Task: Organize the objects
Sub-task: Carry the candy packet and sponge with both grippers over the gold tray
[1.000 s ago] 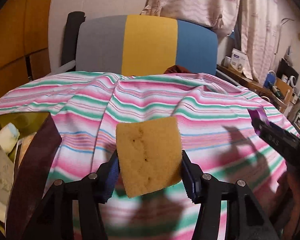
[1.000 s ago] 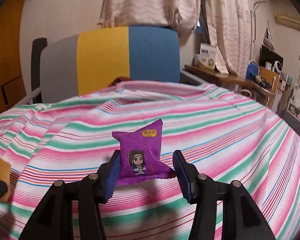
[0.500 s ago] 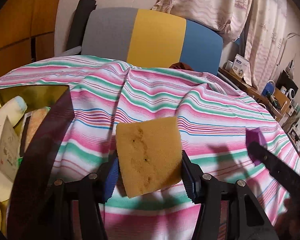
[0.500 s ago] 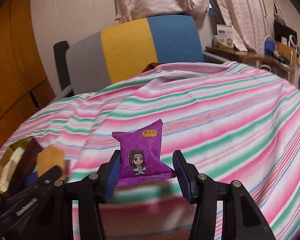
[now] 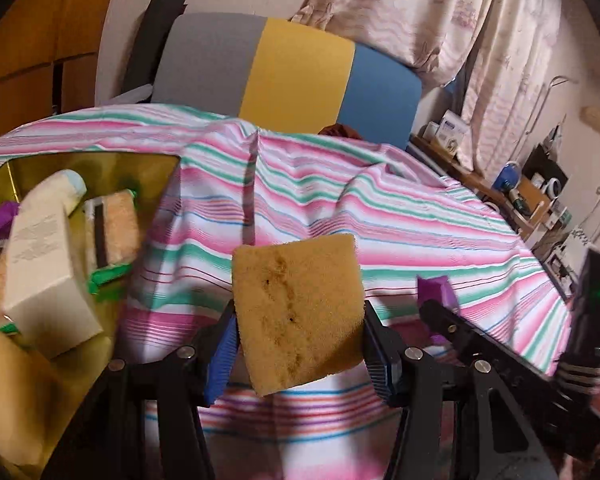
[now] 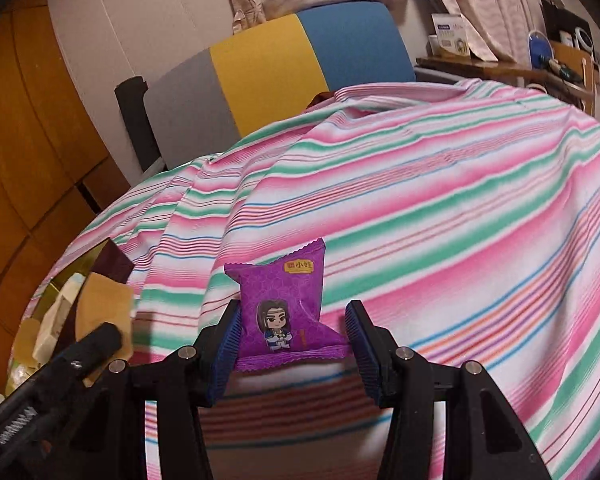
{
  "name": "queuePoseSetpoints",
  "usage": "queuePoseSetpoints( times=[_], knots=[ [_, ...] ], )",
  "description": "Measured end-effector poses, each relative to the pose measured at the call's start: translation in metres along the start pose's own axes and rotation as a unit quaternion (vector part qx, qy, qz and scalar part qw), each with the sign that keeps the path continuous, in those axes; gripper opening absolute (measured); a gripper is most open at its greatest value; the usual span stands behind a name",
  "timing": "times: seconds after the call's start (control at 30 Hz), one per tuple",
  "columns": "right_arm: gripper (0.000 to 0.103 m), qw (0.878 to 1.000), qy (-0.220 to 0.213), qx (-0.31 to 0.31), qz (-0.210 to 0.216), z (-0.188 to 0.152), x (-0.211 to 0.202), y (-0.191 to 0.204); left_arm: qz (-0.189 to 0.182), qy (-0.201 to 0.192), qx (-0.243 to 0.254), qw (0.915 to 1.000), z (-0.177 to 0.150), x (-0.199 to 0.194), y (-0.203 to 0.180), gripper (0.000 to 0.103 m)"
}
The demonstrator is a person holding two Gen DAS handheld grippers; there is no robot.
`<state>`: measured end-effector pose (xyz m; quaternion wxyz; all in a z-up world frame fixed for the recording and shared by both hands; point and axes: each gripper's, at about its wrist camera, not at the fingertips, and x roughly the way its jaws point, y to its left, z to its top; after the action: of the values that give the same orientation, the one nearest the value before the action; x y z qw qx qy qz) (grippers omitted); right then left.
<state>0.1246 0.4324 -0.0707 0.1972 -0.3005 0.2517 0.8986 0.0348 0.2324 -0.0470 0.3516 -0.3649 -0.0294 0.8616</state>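
Observation:
My left gripper (image 5: pixel 296 344) is shut on a yellow sponge (image 5: pixel 296 312), held upright between its blue pads above the striped cloth. My right gripper (image 6: pixel 292 344) is shut on a purple snack packet (image 6: pixel 288 316) with a cartoon figure on it. A gold box (image 5: pixel 96 164) sits at the left of the left wrist view. It holds a white carton (image 5: pixel 40 280), a white tube (image 5: pixel 60 192), a scrub sponge (image 5: pixel 120 224) and green clips. The right gripper's packet (image 5: pixel 436 292) shows to the right of my left gripper. The sponge (image 6: pixel 104 304) and the box (image 6: pixel 48 296) show low left in the right wrist view.
A pink, green and white striped cloth (image 6: pixel 420 200) covers the table. Behind it stands a chair with a grey, yellow and blue back (image 5: pixel 292 68). A cluttered wooden shelf (image 5: pixel 520 196) runs along the right under curtains. Wooden cabinets (image 6: pixel 20 140) stand at the left.
Both grippers have swung left toward the gold box, which now fills more of the left wrist view. The right gripper has drawn closer beside the left one. Both grips are unchanged.

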Motion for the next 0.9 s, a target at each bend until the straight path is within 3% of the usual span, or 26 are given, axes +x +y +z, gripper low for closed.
queuePoseSetpoints(
  times=[0.2,0.4,0.6,0.9],
  knots=[
    [0.053,0.999,0.001,-0.016,0.029,-0.010,-0.010,0.026,-0.027,-0.020,-0.013,0.9993,0.007,-0.032,0.014,0.057],
    [0.053,0.997,-0.005,-0.049,0.059,-0.014,-0.024,0.059,-0.023,-0.045,-0.046,0.9977,0.020,-0.061,0.044,0.057],
    [0.053,0.992,0.002,-0.081,0.095,-0.020,-0.033,0.094,0.020,-0.059,-0.089,0.9941,0.041,-0.071,0.093,0.057],
    [0.053,0.977,0.027,-0.145,0.156,-0.039,-0.044,0.151,0.104,-0.032,-0.156,0.9817,0.078,-0.060,0.188,0.058]
  ],
)
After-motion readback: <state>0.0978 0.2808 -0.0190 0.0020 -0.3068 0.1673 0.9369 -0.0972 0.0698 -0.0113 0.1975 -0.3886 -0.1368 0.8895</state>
